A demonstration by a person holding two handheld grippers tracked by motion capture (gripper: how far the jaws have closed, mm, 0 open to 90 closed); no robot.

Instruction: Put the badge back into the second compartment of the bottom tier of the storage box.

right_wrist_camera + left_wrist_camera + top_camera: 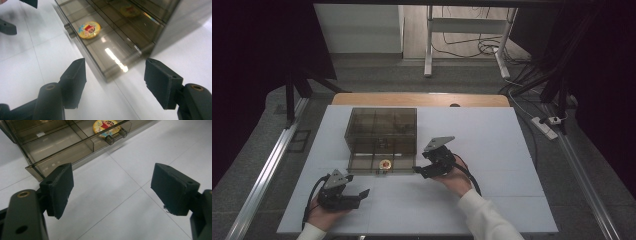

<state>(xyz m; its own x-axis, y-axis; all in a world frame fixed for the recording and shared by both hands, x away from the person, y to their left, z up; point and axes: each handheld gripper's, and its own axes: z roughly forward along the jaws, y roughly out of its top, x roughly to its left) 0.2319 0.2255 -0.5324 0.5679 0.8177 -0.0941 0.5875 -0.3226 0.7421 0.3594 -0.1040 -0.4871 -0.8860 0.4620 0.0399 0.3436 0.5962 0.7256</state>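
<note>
High view: the right gripper (418,170), jaws spread and empty, sits at the open drawer (382,161) front's right end; the drawer's long axis runs across the table.

Left gripper view: spread, empty fingers (60,188); the badge (105,127) lies beyond them.

Right gripper view: the drawer corner lies just ahead of the fingers (75,77); a careless push could skew it.

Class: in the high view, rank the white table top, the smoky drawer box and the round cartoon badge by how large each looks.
1. white table top
2. smoky drawer box
3. round cartoon badge
</note>
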